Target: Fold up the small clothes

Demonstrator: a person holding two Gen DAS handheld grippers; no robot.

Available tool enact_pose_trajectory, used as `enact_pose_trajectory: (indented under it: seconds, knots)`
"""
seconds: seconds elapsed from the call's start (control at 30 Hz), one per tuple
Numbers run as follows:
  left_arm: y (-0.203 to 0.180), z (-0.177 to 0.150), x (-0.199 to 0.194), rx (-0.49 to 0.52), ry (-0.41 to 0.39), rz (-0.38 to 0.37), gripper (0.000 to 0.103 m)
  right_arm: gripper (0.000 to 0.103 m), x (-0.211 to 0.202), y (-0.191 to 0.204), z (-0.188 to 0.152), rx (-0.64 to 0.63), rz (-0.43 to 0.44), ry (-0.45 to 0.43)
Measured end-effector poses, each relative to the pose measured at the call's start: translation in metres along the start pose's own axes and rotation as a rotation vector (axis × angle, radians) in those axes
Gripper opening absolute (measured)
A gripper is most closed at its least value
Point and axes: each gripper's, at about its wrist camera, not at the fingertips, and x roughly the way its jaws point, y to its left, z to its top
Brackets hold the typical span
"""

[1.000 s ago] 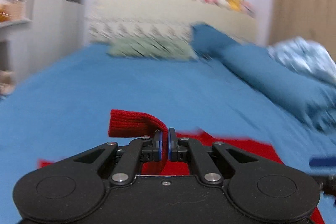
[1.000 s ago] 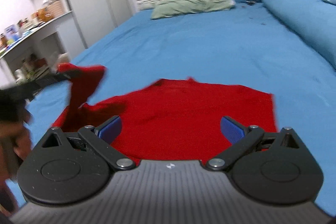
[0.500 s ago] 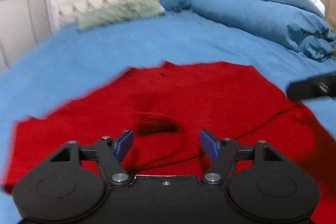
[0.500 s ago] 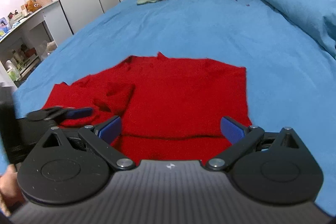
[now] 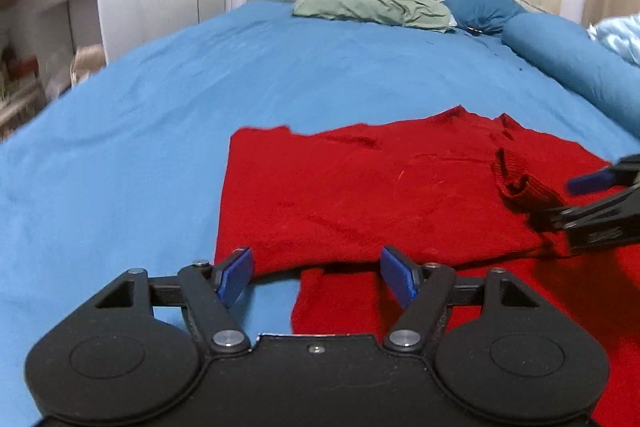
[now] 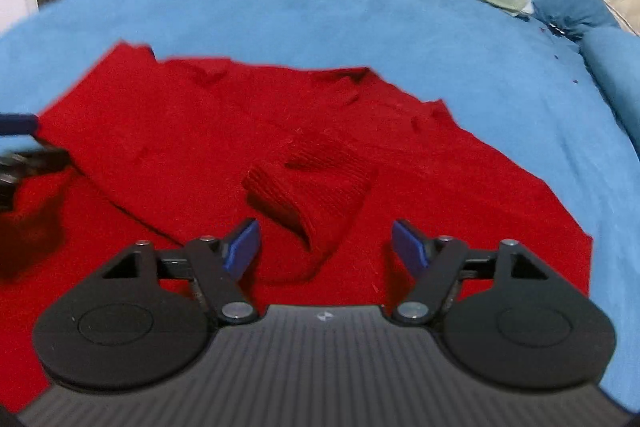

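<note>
A red knitted sweater [image 5: 360, 187] lies flat on the blue bedsheet [image 5: 160, 99], one sleeve folded across its body with the ribbed cuff [image 6: 316, 183] resting on top. The left gripper [image 5: 316, 273] hovers over the garment's near edge, jaws spread and empty. The right gripper [image 6: 326, 243], jaws likewise spread wide, sits just short of the cuff. A green pillow [image 5: 372, 9] lies by the headboard.

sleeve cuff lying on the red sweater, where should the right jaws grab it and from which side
Probably at the ribbed cuff opening, which stands raised off the flat red sweater. Bring the open right gripper straight forward and down from the near side, where the cuff lies just ahead between its jaws.
</note>
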Motion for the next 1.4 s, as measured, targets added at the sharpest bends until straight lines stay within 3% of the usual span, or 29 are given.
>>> enact_pose_trajectory:
  seconds: [0.03,0.1,0.13,0.3,0.43,0.53,0.6,0.73,0.77,0.87,1.07,1.17,1.3,1.4]
  knots:
    - [0.002,0.001,0.000,0.000,0.004,-0.003,0.075,0.068,0.008,0.002,0.002,-0.008,0.015,0.021]
    - [0.004,0.000,-0.001,0.006,0.004,0.002,0.075,0.033,0.010,-0.003,0.005,0.050,0.057,0.019]
    - [0.005,0.001,-0.001,0.003,0.004,0.001,0.075,0.029,0.007,-0.010,0.007,0.109,0.047,0.010]
    - [0.003,-0.007,-0.010,-0.024,0.028,0.012,0.075,0.029,-0.012,-0.047,-0.016,0.398,0.043,-0.054]
    - [0.004,-0.008,-0.009,-0.024,0.026,0.038,0.075,0.037,-0.009,-0.060,-0.043,0.490,0.074,-0.056]
    - [0.005,-0.014,-0.007,-0.031,0.032,0.071,0.075,0.043,-0.010,-0.065,-0.043,0.527,0.097,-0.076]
    - [0.006,-0.018,-0.003,-0.030,0.041,0.081,0.075,0.058,-0.012,-0.064,-0.040,0.546,0.089,-0.083]
    - [0.002,-0.020,-0.003,-0.008,0.031,0.104,0.075,0.060,-0.009,-0.069,-0.034,0.581,0.046,-0.073]
    - [0.003,-0.020,-0.003,-0.007,0.030,0.106,0.075,0.059,-0.008,-0.070,-0.035,0.594,0.052,-0.076]
    - [0.005,-0.020,-0.001,-0.008,0.022,0.112,0.075,0.020,-0.007,-0.070,-0.035,0.562,0.048,-0.056]
    - [0.006,-0.015,0.008,0.000,-0.013,0.147,0.075,0.020,-0.053,-0.083,-0.011,0.475,0.006,-0.191]
    - [0.003,-0.008,0.017,0.018,-0.040,0.164,0.075,0.020,-0.083,-0.110,-0.001,0.462,-0.071,-0.245]
    - [0.004,-0.009,0.022,0.008,-0.027,0.163,0.077,0.020,-0.080,-0.159,-0.023,0.500,-0.204,-0.191]
    - [0.001,-0.010,0.020,0.031,-0.021,0.167,0.077,0.020,-0.052,-0.188,-0.057,0.574,-0.215,-0.101]
